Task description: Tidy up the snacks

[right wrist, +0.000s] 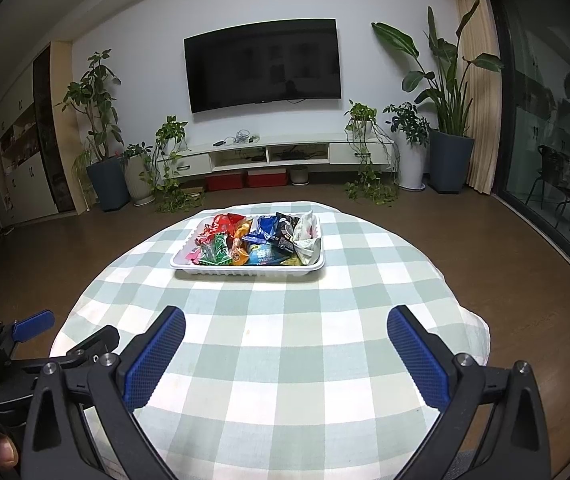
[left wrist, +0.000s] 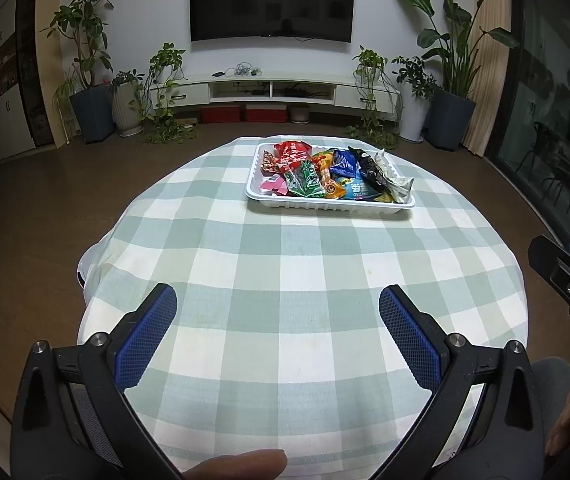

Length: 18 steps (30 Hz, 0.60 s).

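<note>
A: Where are the snacks (left wrist: pixel 327 174)?

B: All heaped in the white tray (left wrist: pixel 331 204) at the far side of the tabletop (left wrist: pixel 285 280); none lie on the checked cloth.

A: And the hand-held grippers?

B: The left hand-held gripper (left wrist: pixel 277 312) has its fingers spread wide, holding nothing. The right hand-held gripper (right wrist: pixel 286 332) is the same, well short of the tray.

A: So which step?

B: Either the very start or the end, I'd judge; I can't tell which. If sorting remains, the next move calls for a long reach forward to pinch one packet off the pile.
</note>
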Tool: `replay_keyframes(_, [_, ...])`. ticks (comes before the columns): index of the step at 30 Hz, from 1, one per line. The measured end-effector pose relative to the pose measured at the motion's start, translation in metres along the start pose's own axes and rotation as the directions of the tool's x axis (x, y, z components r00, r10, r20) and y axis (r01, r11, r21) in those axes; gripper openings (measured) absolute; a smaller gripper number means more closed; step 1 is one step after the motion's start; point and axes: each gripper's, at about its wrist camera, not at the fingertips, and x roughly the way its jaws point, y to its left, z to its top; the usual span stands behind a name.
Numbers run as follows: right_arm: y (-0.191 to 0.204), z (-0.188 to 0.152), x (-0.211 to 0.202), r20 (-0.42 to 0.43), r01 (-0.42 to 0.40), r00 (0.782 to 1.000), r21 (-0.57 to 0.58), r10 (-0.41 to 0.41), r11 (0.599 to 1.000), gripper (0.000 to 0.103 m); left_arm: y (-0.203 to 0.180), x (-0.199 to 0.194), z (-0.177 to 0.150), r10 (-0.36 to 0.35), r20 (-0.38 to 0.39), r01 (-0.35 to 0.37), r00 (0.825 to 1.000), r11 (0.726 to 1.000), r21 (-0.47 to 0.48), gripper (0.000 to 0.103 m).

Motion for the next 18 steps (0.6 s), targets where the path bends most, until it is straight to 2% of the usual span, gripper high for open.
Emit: replay_keyframes(18, [0.0007,-0.0039,-0.0008,-0.006,0.002,1.0,-0.001,-0.002,1.0,0.103,-0.0011,0.001,-0.0015,0.001,0.0,-0.001,1.0,1.0,0.003,0.103])
